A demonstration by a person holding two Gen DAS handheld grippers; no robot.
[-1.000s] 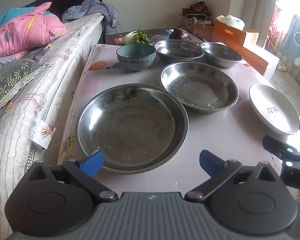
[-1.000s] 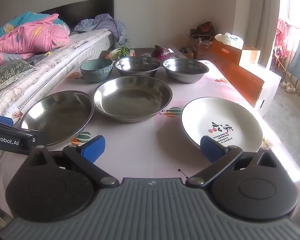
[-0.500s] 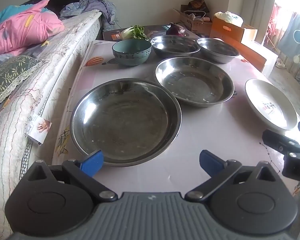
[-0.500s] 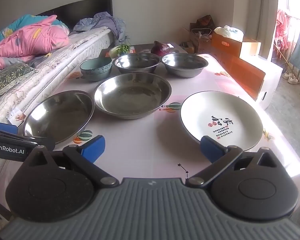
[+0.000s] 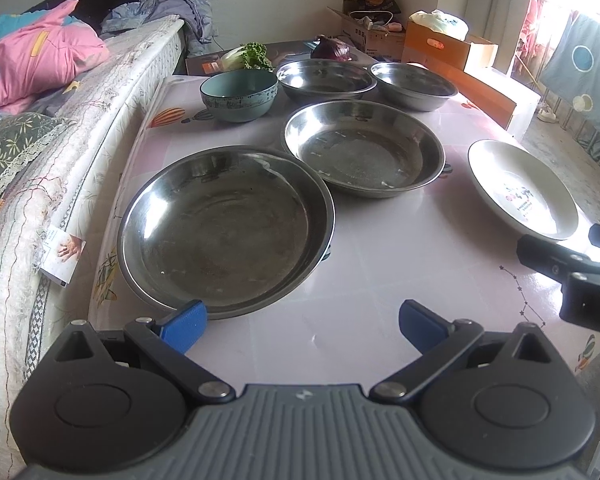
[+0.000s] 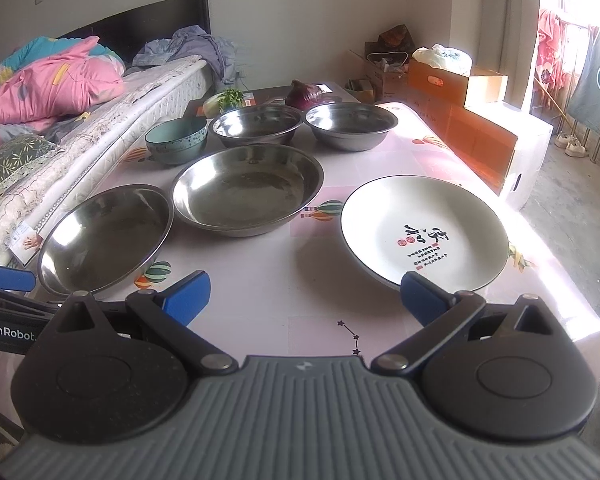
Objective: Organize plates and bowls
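Moved: we've brought left gripper point(image 5: 300, 320) closer to nearest steel plate point(image 5: 226, 228).
Fingers: both spread wide, empty; right gripper point(image 6: 305, 298) too.
White plate point(image 6: 424, 228): maybe touching right fingertip.

Table point(image 6: 284, 304): pink patterned cover. Directly on it: near-left steel plate point(image 6: 104, 236), just beside it centre steel plate point(image 6: 248, 192), white printed plate point(image 6: 424, 232) right, apart. Back row: teal bowl point(image 6: 176, 140), two steel bowls point(image 6: 256, 124) point(image 6: 350, 124). Behind them on a dark board: leafy greens point(image 6: 224, 100), red onion point(image 6: 306, 94).
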